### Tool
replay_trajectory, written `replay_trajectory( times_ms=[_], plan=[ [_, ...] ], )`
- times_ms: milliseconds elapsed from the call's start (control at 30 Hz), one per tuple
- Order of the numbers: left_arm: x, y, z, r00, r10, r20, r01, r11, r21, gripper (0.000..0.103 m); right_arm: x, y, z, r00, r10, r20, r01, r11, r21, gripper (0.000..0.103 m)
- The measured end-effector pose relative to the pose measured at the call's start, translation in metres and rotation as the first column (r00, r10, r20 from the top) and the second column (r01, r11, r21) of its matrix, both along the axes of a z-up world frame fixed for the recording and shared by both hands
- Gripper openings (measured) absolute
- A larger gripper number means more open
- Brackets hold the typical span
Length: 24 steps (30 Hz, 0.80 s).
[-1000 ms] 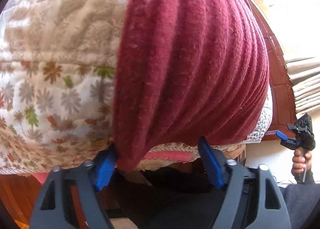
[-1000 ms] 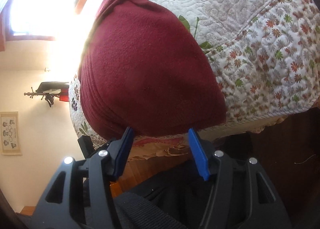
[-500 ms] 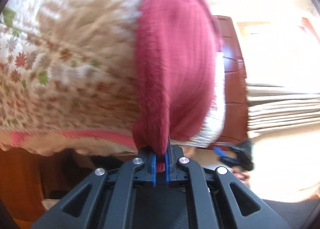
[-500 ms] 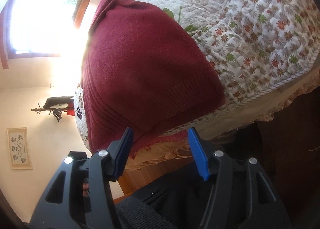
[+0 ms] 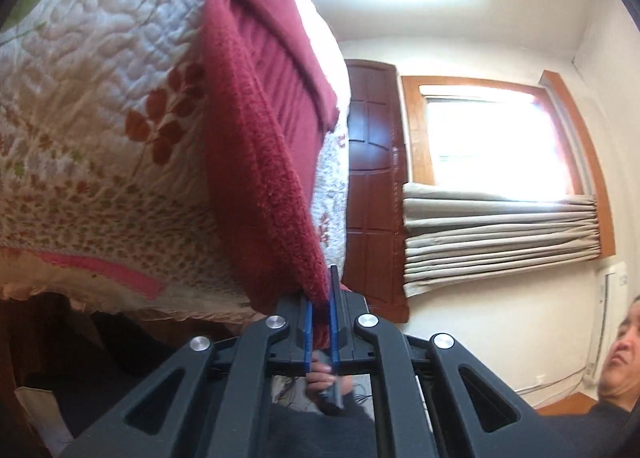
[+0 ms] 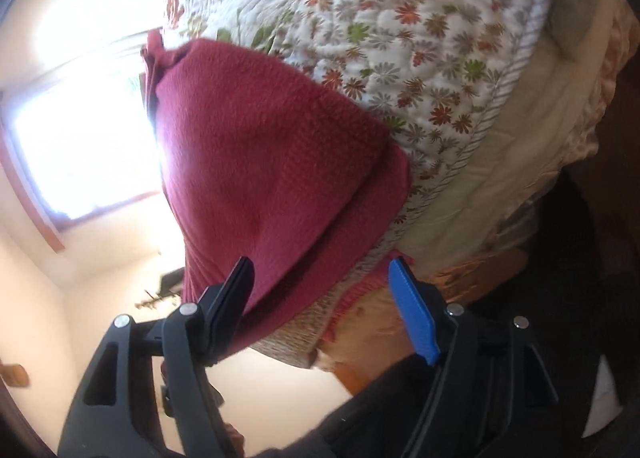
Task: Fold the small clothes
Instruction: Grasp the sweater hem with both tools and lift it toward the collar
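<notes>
Floral quilt [image 5: 100,130] under maroon garment [image 5: 256,162]

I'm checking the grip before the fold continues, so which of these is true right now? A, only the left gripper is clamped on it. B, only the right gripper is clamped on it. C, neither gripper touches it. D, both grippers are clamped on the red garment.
A: the left gripper has its blue pads pinched on a corner of the red garment, while the right gripper stands wide open.
</notes>
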State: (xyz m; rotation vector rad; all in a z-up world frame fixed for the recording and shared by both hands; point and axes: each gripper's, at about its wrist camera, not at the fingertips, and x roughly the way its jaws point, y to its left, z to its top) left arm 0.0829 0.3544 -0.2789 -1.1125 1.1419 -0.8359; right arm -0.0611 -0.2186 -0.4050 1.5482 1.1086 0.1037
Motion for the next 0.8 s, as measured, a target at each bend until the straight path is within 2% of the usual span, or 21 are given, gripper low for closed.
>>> replay_trajectory(
  times_ms=[133, 333, 633, 800],
  plan=[
    [0.007, -0.002, 0.018, 1.000, 0.003, 0.014, -0.003, 0.999, -0.033, 0.005, -0.003, 0.003, -0.015, 0.995, -0.099, 0.015, 0.097, 0.991, 0.094, 0.073],
    [0.020, -0.009, 0.025, 1.000, -0.012, 0.015, 0.013, 1.000, -0.024, 0.005, 0.000, 0.028, -0.049, 0.990, -0.139, -0.012, 0.138, 0.971, 0.194, 0.077],
    [0.018, -0.012, 0.031, 1.000, -0.025, 0.011, 0.025, 1.000, -0.012, 0.005, 0.013, 0.058, -0.085, 0.962, -0.273, 0.003, 0.256, 0.905, 0.341, 0.079],
    [0.019, -0.010, 0.031, 1.000, -0.024, 0.007, 0.024, 1.000, -0.008, 0.005, 0.008, 0.054, -0.082, 0.935, -0.352, 0.053, 0.306, 0.870, 0.387, 0.069]
  ],
)
